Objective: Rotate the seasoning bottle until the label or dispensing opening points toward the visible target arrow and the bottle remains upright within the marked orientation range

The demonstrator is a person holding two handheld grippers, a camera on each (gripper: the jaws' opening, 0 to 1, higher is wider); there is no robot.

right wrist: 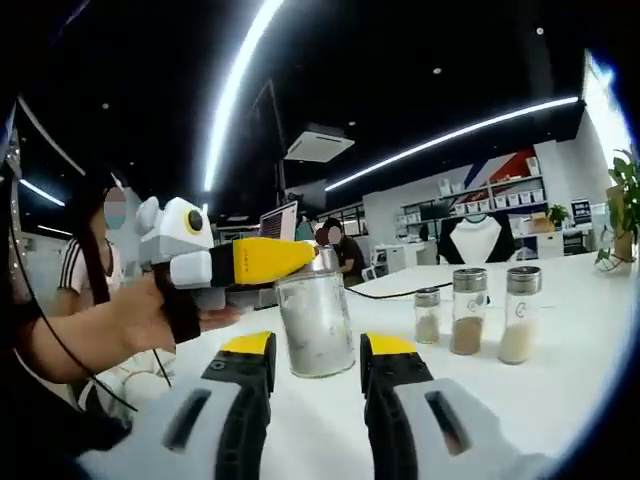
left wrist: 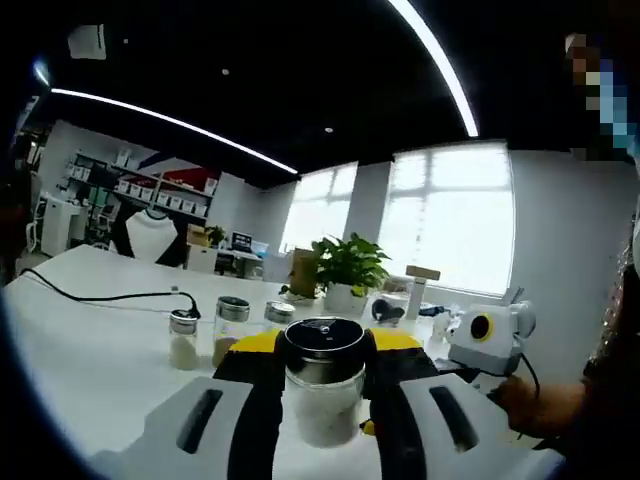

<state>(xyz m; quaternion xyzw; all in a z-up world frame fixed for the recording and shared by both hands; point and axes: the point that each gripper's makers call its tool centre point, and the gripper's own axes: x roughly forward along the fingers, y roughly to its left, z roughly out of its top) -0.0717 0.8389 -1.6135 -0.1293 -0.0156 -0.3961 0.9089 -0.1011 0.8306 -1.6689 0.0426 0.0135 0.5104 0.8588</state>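
The seasoning bottle [left wrist: 322, 400], clear glass with a metal lid and pale powder inside, stands upright on the white table [left wrist: 100, 370]. My left gripper [left wrist: 325, 345] is shut on it near the lid, its yellow-tipped jaws pressing both sides. In the right gripper view the bottle [right wrist: 315, 300] stands between the jaws of my right gripper [right wrist: 318, 348], which is open with a narrow gap on each side of the base. The left gripper [right wrist: 270, 260] reaches in from the left at lid height. The right gripper's body [left wrist: 488, 338] shows at the right of the left gripper view.
Three smaller spice jars [left wrist: 231, 330] [right wrist: 468, 310] stand in a row beyond the bottle. A potted plant [left wrist: 350, 270] and a black cable [left wrist: 110, 297] are on the table. A hand [right wrist: 150, 310] holds the left gripper; a seated person [right wrist: 95, 270] is behind it.
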